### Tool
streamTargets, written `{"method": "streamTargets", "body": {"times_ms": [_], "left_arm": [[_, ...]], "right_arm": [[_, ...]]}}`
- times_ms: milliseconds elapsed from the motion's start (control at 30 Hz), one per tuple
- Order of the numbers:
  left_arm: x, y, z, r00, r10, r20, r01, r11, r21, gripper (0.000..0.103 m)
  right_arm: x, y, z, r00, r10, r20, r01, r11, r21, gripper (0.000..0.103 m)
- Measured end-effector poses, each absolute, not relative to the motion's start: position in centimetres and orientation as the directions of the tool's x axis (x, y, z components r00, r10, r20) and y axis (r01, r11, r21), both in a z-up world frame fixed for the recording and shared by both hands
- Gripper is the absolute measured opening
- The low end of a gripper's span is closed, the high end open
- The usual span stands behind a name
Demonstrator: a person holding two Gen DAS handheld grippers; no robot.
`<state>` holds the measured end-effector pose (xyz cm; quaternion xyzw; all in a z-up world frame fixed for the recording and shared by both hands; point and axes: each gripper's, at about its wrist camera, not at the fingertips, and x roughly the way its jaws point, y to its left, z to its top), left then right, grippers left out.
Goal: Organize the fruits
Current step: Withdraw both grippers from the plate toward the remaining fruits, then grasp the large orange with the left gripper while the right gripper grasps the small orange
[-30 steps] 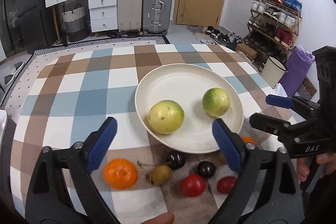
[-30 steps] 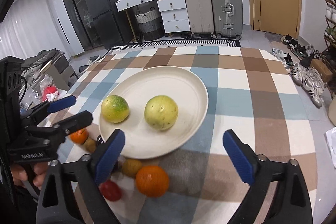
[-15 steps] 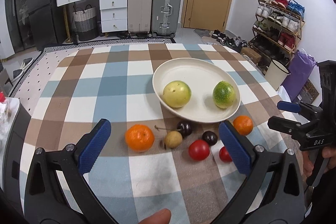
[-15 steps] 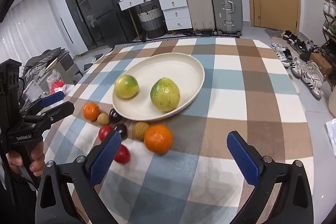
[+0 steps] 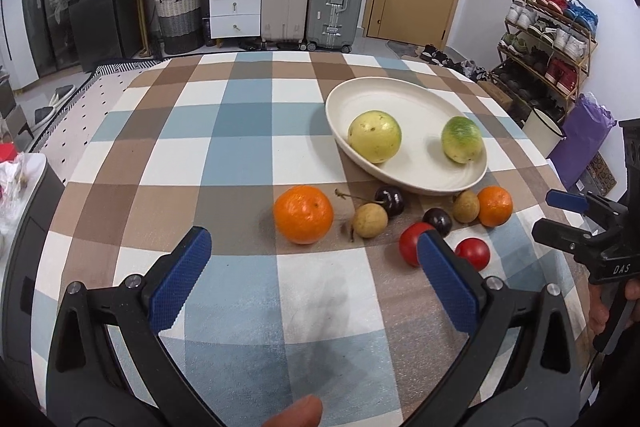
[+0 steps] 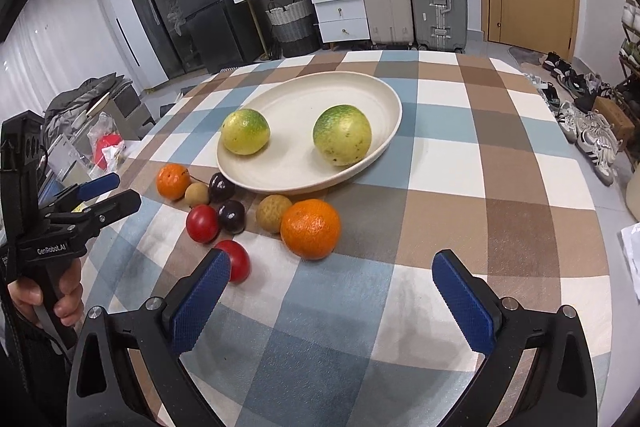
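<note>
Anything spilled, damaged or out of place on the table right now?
Nothing spilled or damaged. Only two yellow-green round fruits sit in the cream oval plate; the small fruits, such as the large orange, lie loose on the checked tablecloth beside it.

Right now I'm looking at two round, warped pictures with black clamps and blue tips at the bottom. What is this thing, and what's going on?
There is no robot here. A person holds a hand-held clamp tool in each hand, and each tool carries a wide-angle camera that looks out along its two fingers, hence the warped edges. One picture is from the left gripper, the other from the right gripper. Each camera also catches the other tool at the side.

Both stand open and hold nothing.

On the checked tablecloth sits a pale plate with two yellow-green fruits. In front of it lie loose fruits: a big orange, a smaller orange, two red tomatoes, two dark cherries and two small brown fruits.
</note>
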<state>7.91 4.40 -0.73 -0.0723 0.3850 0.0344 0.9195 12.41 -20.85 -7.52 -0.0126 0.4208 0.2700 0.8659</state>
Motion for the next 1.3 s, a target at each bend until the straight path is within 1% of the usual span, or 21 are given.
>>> {"method": "streamTargets", "body": {"times_ms": [200,500,700,1033,1300], "left_arm": [[8.2,5.2,-1.6,0.691,0.035,-0.722,-0.140,0.986,-0.087,0.103],[9.5,7.0,-3.5,0.662,0.060,-0.747,-0.188,0.978,-0.088,0.103],[11.0,7.5,-4.2,0.649,0.079,-0.757,-0.195,0.979,-0.066,0.103],[13.1,7.5,-4.9,0.633,0.060,-0.771,-0.164,0.985,-0.058,0.103],[14.3,6.6,-5.3,0.614,0.078,-0.785,-0.135,0.991,-0.007,0.103]], "right_arm": [[12.4,-20.2,-8.6,0.480,0.456,-0.750,-0.487,0.849,0.205,0.103],[13.5,-18.9,-10.3,0.464,0.396,-0.792,-0.491,0.859,0.142,0.102],[14.7,-18.8,-10.5,0.472,0.380,-0.796,-0.484,0.866,0.126,0.102],[15.3,-18.0,-10.2,0.483,0.372,-0.793,-0.507,0.857,0.093,0.102],[15.2,-17.5,-10.3,0.482,0.360,-0.799,-0.528,0.847,0.063,0.101]]}}
